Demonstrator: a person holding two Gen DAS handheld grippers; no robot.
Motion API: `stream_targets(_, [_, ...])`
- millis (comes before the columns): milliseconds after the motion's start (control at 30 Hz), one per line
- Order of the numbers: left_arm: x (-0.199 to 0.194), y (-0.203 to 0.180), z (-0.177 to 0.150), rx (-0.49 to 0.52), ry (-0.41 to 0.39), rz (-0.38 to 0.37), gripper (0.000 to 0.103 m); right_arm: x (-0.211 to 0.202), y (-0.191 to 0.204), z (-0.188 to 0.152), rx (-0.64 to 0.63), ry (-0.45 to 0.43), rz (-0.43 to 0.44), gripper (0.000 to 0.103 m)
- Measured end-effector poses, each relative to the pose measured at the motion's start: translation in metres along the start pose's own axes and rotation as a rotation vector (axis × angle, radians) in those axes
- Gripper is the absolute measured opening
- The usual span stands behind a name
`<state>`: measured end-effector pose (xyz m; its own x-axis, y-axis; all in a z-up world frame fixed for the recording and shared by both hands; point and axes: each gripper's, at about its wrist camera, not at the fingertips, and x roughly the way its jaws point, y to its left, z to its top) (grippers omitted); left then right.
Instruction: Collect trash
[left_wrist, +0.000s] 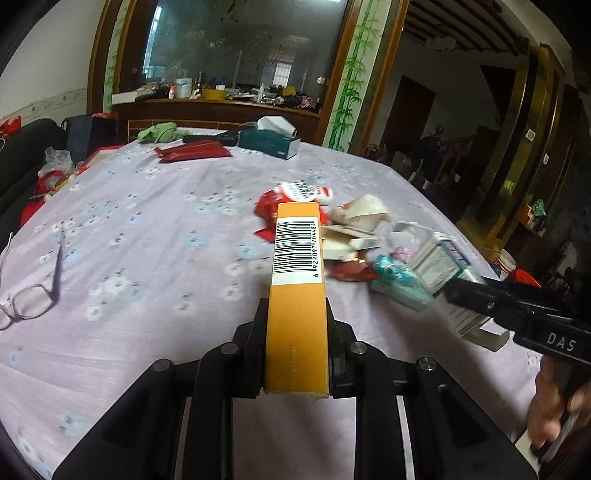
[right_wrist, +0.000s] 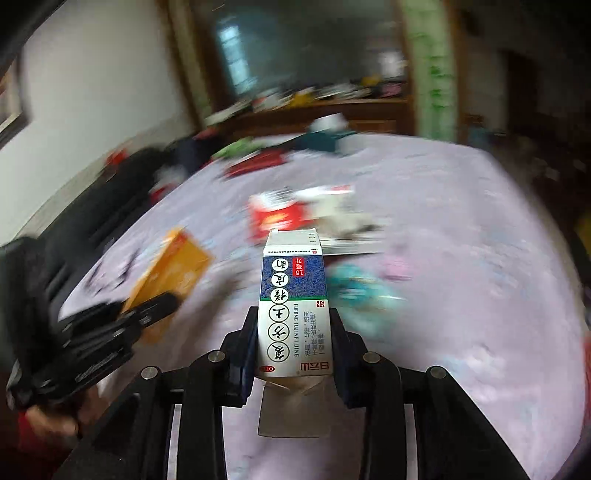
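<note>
1. Two cartons are in hand. In the left wrist view my left gripper (left_wrist: 296, 328) has its jaws clamped on the orange box (left_wrist: 297, 280), held above the counter (left_wrist: 147, 258) near the trash pile (left_wrist: 354, 236). Only the box's near end is held, so I judge it could pivot out.

2. In the right wrist view my right gripper (right_wrist: 294, 339) clamps the medicine box (right_wrist: 294, 306). The blur suggests fast motion, so it may slip, or strike the other gripper.
</note>
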<state>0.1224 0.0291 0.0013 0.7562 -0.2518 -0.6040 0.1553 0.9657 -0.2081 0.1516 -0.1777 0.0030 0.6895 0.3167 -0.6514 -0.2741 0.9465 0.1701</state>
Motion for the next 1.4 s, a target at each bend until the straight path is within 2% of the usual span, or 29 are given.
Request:
stream_targets(133, [0.008, -0.025, -0.002, 0.016, -0.011, 0.004, 0.022, -0.007, -0.027, -0.011, 0.107, -0.079, -0.150, 0.037])
stream_targets(233, [0.014, -0.039, -0.004, 0.028, -0.008, 0.006, 0.022, -0.005, -0.041, -0.015, 0.157, -0.096, -0.191, 0.037])
stream_targets(467, [0.023, -0.056, -0.010, 0.071, -0.009, 0.044, 0.022, -0.006, -0.043, -0.023, 0.167, -0.117, -0.197, 0.037])
stream_targets(800, [0.032, -0.061, -0.017, 0.092, 0.003, 0.076, 0.023, 0.000, -0.047, -0.031, 0.180, -0.086, -0.165, 0.037])
stream_targets(1400, [0.030, -0.061, -0.019, 0.088, -0.011, 0.088, 0.023, 0.002, -0.051, -0.031, 0.188, -0.076, -0.168, 0.037])
